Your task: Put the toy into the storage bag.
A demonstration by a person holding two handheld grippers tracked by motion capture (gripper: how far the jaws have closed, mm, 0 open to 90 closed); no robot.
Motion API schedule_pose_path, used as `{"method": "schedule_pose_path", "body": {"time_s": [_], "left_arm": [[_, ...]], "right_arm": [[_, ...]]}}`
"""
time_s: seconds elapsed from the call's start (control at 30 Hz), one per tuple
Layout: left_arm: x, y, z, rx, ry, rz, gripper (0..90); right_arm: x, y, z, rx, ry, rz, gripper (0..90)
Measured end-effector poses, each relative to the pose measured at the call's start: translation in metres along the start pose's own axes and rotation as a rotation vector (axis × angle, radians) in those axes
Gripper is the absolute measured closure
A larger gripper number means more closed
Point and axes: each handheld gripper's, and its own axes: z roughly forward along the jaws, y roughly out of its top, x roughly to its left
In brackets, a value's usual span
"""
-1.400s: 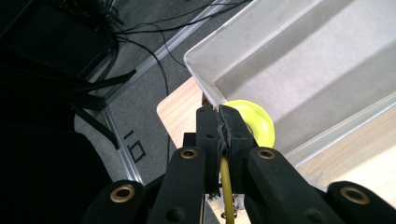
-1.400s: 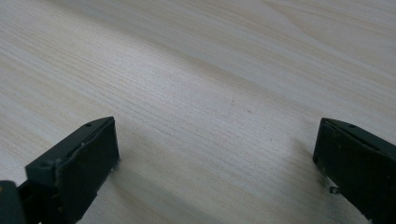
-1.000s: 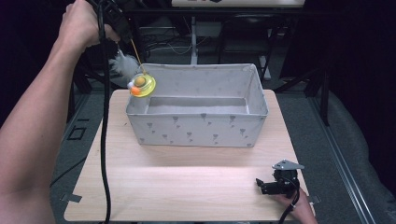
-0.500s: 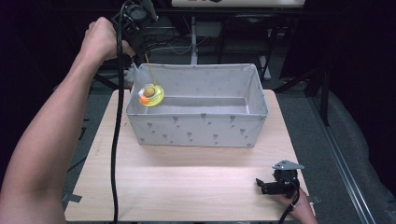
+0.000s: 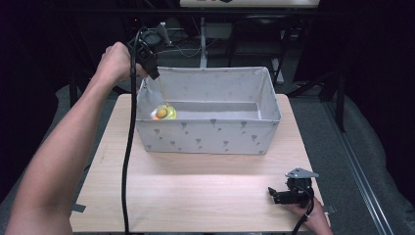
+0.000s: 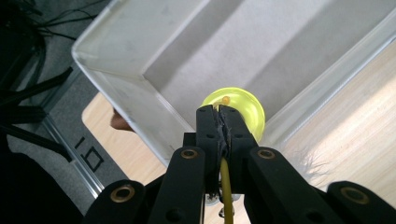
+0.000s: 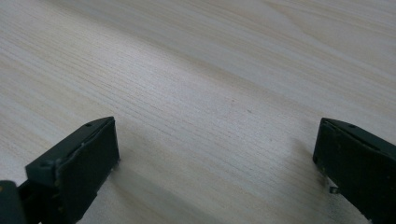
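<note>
Toy (image 5: 164,113) on a thin yellow stick, clamped in my left tongs (image 5: 155,77), should sink straight into the bin's (image 5: 205,139) nine-o'clock end; right tongs (image 5: 277,195) rest open on the desk (image 5: 195,191).

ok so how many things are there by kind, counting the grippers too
grippers: 2, the left gripper shut on the yellow toy's stick, the right gripper open on the table
yellow toys on a stick: 1
grey fabric bins: 1
tables: 1
total: 5
</note>
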Motion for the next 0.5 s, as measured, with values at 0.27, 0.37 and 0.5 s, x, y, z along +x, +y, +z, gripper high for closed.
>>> {"method": "schedule_pose_path", "body": {"time_s": [0.27,0.37,0.5], "left_arm": [[-0.002,-0.011,0.025,0.049,-0.029,0.000,88.0],[-0.002,-0.014,0.031,0.059,-0.036,-0.003,88.0],[-0.002,-0.019,0.040,0.082,-0.049,-0.012,88.0]], "right_arm": [[0.000,0.000,0.000,0.000,0.000,0.000,0.0],[0.000,0.000,0.000,0.000,0.000,0.000,0.0],[0.000,0.000,0.000,0.000,0.000,0.000,0.0]]}}
